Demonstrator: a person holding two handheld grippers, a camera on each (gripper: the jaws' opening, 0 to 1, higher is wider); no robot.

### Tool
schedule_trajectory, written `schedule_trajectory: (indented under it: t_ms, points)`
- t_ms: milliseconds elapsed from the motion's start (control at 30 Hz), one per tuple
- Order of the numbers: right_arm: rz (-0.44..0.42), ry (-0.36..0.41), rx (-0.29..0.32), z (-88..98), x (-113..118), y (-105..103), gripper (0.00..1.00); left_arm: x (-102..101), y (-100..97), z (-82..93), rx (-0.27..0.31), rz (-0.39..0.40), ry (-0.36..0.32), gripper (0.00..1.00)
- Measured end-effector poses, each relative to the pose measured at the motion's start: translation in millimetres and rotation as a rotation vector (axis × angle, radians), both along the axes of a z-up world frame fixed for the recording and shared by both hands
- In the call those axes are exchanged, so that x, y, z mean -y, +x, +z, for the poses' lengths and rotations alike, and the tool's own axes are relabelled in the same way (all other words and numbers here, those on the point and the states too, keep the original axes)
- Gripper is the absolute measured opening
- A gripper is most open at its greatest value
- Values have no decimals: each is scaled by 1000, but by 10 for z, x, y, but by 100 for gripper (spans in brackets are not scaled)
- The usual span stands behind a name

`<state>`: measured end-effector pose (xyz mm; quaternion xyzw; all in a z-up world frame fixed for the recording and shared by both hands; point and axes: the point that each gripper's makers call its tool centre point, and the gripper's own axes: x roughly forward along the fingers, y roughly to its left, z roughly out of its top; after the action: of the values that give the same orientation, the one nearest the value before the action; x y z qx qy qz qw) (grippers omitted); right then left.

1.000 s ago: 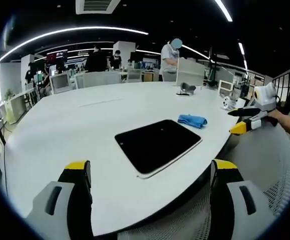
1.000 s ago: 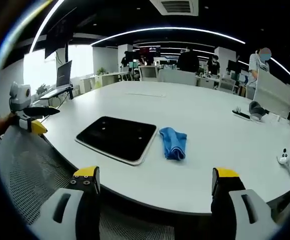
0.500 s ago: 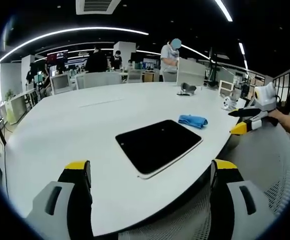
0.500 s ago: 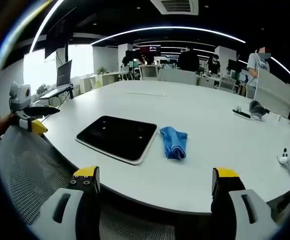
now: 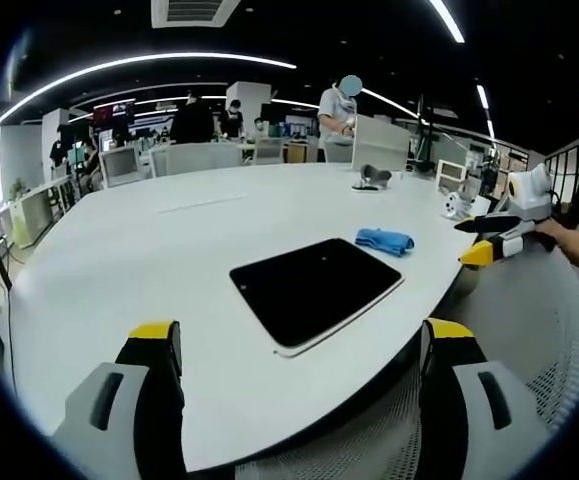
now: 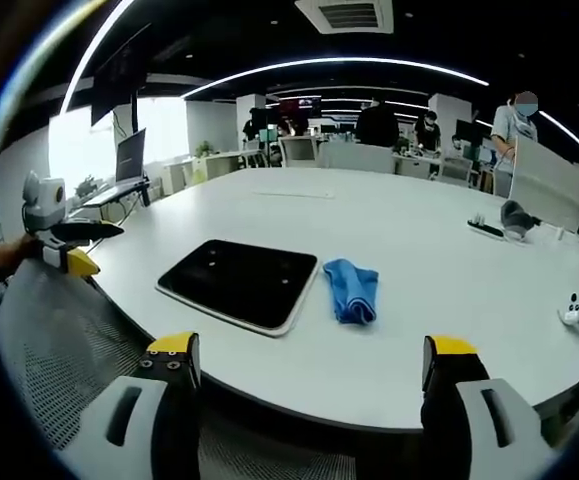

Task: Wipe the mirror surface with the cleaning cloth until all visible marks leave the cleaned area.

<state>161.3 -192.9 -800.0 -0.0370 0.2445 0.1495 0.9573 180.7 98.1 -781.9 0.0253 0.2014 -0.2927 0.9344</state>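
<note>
Both views off the table's (image 5: 119, 260) edge, facing inward, mirror (image 5: 314, 290) (image 6: 241, 281) and cloth (image 5: 383, 240) (image 6: 352, 289) shared ahead of jaws

Each hand-held gripper (image 5: 304, 345) (image 6: 309, 358) has grey jaw arms with black inner faces and yellow tips.

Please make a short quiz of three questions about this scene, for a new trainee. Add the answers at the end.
1. True or false: the cleaning cloth lies on top of the mirror.
2. What colour is the cloth?
3. The right tongs are: A) shut on the cloth, B) open and empty, C) pressing the mirror.

Key: 1. False, it lies beside the mirror on the table. 2. Blue. 3. B.
</note>
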Motion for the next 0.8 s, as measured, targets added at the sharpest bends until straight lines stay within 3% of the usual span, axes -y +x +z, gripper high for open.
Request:
schedule_trajectory:
  t_ms: [800]
  points:
    - [-1,5,5,18,-8,-3,90,-2,-3,-8,-4,1,-1,97]
